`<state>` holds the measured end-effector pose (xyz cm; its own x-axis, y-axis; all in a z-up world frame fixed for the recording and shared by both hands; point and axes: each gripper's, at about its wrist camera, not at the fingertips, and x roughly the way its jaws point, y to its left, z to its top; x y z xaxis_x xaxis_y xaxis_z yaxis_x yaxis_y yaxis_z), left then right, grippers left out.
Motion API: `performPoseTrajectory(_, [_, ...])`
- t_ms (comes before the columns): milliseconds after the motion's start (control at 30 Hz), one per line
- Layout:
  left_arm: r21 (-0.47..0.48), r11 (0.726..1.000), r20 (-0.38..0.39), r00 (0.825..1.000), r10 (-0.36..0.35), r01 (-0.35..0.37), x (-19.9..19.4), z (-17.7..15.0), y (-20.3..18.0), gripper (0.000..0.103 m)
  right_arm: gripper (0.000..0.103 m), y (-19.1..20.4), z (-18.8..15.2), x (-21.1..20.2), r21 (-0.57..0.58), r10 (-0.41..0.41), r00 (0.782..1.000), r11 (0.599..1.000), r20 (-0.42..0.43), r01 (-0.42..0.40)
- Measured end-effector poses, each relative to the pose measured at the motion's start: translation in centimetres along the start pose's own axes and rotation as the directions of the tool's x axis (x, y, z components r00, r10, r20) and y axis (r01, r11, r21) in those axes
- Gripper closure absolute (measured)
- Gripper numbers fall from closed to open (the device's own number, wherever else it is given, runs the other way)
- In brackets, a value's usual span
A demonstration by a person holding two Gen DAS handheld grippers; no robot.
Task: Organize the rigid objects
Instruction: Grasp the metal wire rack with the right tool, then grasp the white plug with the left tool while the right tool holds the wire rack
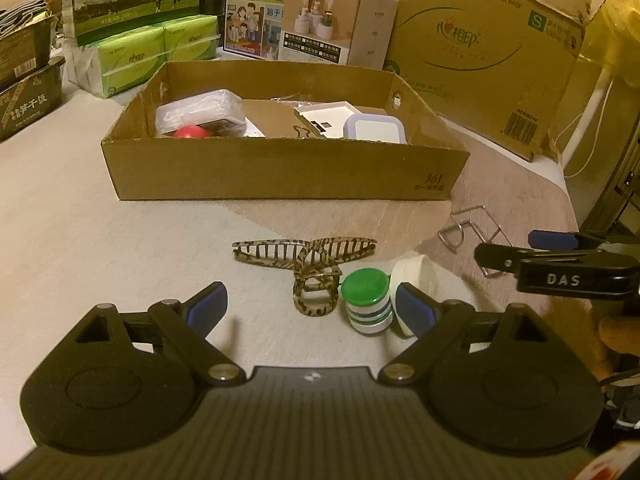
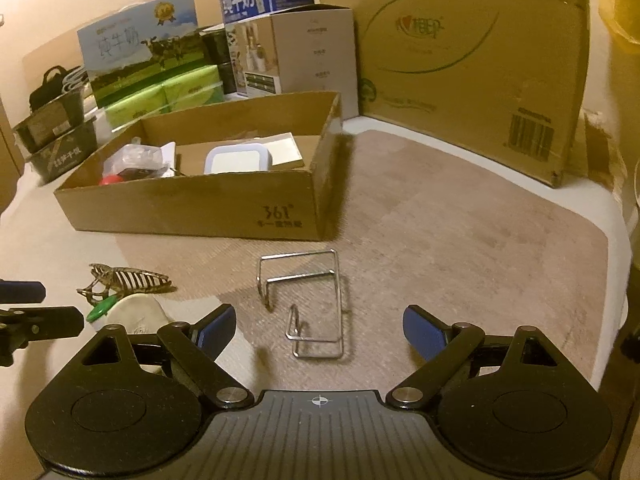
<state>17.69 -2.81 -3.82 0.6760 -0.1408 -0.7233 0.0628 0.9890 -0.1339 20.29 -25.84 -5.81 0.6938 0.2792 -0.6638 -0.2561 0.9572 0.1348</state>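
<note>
Four loose things are lying before the cardboard box (image 1: 280, 172): hair claw (image 1: 304, 254), green-capped bottle (image 1: 367, 300), white lid (image 1: 416, 276), wire rack (image 2: 308, 300). Left gripper (image 1: 312, 308) is hovering wide open, empty; right gripper (image 2: 316, 328) is gaping over the rack.

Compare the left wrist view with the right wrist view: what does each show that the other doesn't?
Only the left wrist view shows the green-capped bottle's striped body and the hair claw from the front. Only the right wrist view shows the whole wire rack, lying between the open right gripper's fingers. Both share the cardboard box holding a red ball and a white lidded container, the white round case, and the open left gripper.
</note>
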Motion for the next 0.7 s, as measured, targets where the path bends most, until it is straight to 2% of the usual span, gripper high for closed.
performPoseTrajectory(100, [-0.001,1.0,0.002,1.0,-0.006,0.006,0.3,-0.1,0.0,0.013,0.013,0.3,0.2,0.7,-0.027,0.005,1.0,1.0,0.015,-0.005])
performPoseTrajectory(233, [-0.009,1.0,-0.005,1.0,-0.01,0.01,0.6,-0.3,0.1,0.013,0.029,0.9,0.4,2.1,-0.08,0.015,1.0,0.997,0.004,-0.014])
performPoseTrajectory(400, [-0.014,1.0,-0.005,1.0,-0.017,0.017,0.9,-0.5,0.3,0.013,0.042,1.1,0.6,3.4,-0.096,0.012,1.0,0.995,0.001,-0.012])
performPoseTrajectory(433, [-0.014,1.0,-0.006,1.0,-0.018,0.018,1.0,-0.5,0.3,0.013,0.05,1.1,0.6,3.5,-0.098,0.011,1.0,0.995,-0.002,-0.012])
performPoseTrajectory(567, [-0.008,1.0,-0.009,1.0,-0.017,0.017,1.1,-0.7,0.2,0.013,0.051,1.1,0.5,3.4,-0.107,0.006,1.0,0.994,-0.006,-0.007])
performPoseTrajectory(700, [-0.001,1.0,-0.007,1.0,-0.007,0.007,0.8,-1.1,0.3,0.013,0.051,1.7,0.0,2.7,-0.122,0.049,0.998,0.991,-0.028,-0.052])
